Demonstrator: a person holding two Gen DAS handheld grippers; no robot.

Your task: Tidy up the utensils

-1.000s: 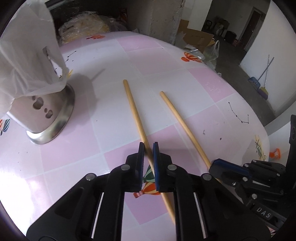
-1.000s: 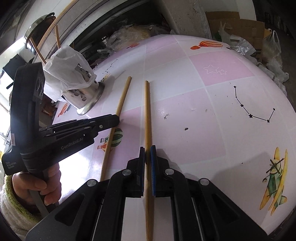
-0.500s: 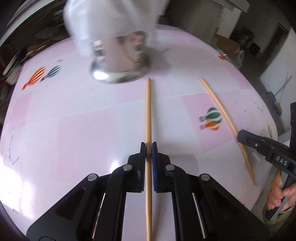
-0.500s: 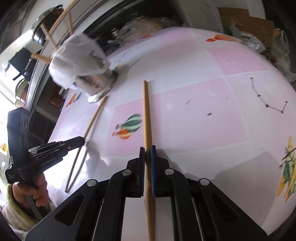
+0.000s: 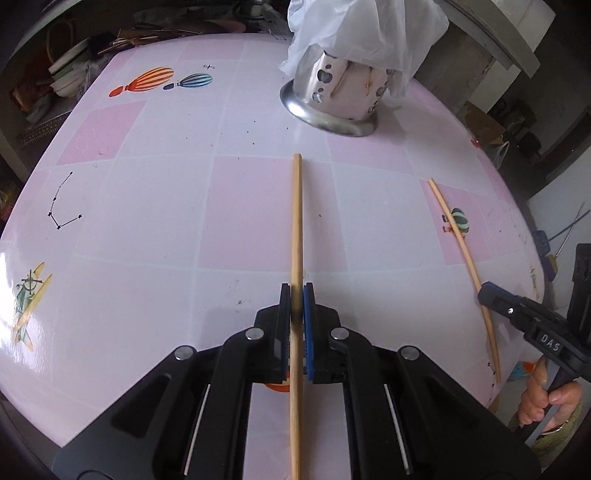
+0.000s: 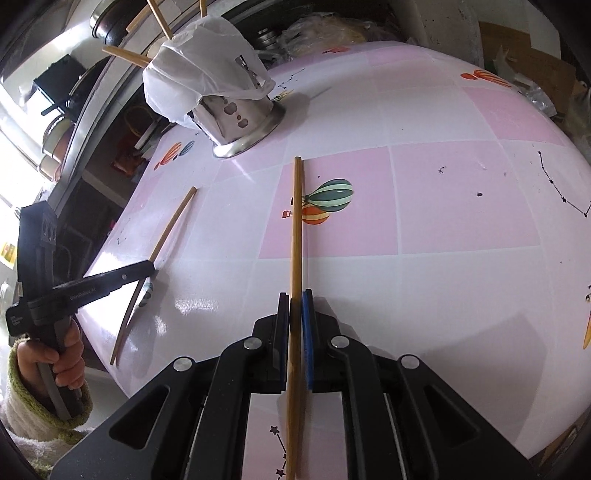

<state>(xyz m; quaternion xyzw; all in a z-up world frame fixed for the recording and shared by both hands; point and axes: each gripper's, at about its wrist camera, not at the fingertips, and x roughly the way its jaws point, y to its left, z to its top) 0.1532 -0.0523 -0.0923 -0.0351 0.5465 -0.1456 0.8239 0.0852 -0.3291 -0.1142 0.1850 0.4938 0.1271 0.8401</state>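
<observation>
Wooden chopstick (image 5: 296, 221) clamped between the jaws of the left gripper (image 5: 296, 295), running up the frame centre toward the metal utensil holder (image 5: 338, 99) at upper centre, which wears a white plastic bag (image 5: 354, 29). Right gripper (image 6: 295, 299) likewise clenched on a second chopstick (image 6: 296, 221), its tip near the holder (image 6: 240, 118) in the upper left. Both sticks held over the pink-and-white checked tablecloth (image 5: 147, 206). A hand (image 6: 64, 354) in a green-trimmed sleeve grips the left tool's handle at lower left.
</observation>
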